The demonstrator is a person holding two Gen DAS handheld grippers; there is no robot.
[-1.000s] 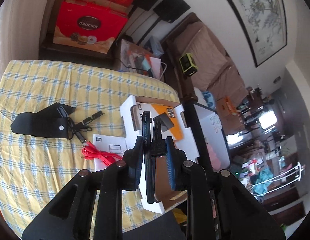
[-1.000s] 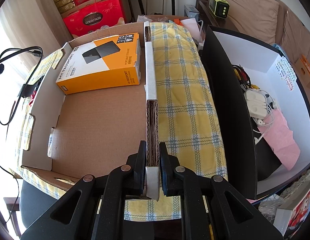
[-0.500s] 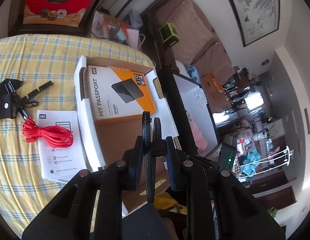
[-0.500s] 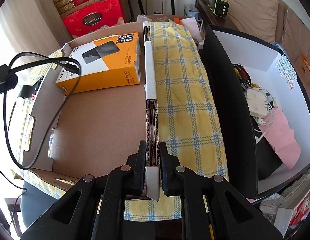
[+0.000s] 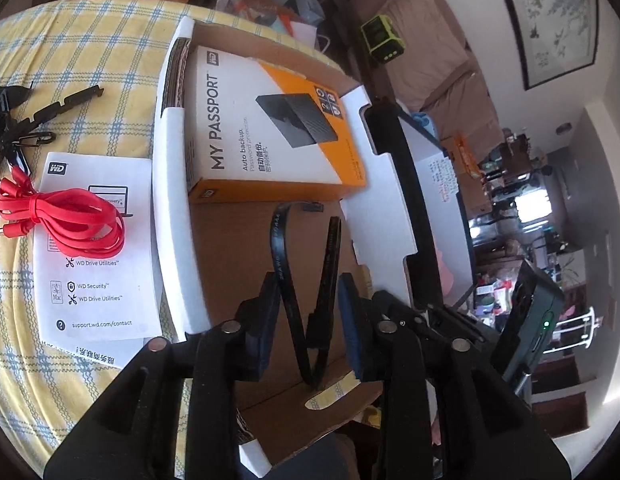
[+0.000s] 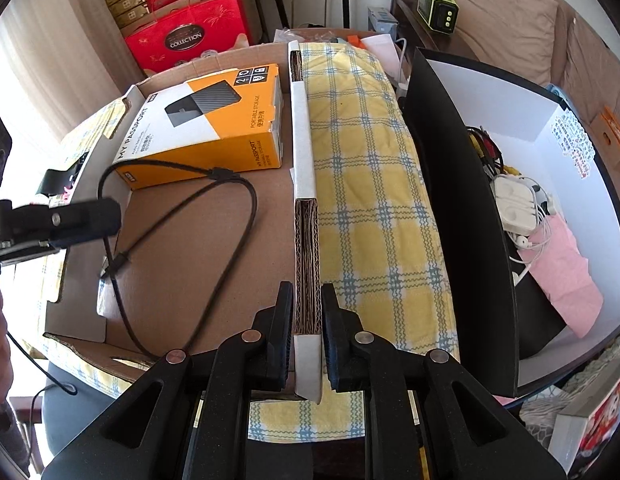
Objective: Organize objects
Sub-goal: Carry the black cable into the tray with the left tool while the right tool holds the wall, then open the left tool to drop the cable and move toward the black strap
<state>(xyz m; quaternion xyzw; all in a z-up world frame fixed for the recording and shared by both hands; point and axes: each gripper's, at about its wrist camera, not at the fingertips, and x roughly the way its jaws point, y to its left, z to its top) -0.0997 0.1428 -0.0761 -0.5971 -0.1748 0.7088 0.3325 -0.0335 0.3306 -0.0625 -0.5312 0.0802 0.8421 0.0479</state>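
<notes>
An open cardboard box lies on the yellow checked tablecloth, with an orange and white "My Passport" carton at its far end. My left gripper hovers low over the box floor and its jaws are opening. A folded black cable stands loose between them, spread into a V. In the right wrist view the cable trails from the left gripper onto the box floor, beside the carton. My right gripper is shut on the box's right wall.
Left of the box, a coiled red cable rests on a white WD leaflet, with a black strap and clip beyond. A black-sided bin with earphones and a pink cloth stands right of the table. Red gift boxes are stacked behind.
My left gripper came down and forward over the box. Its jaws spread, the cable sprang apart, and its loop now lies on the box floor. The right gripper stayed put.
</notes>
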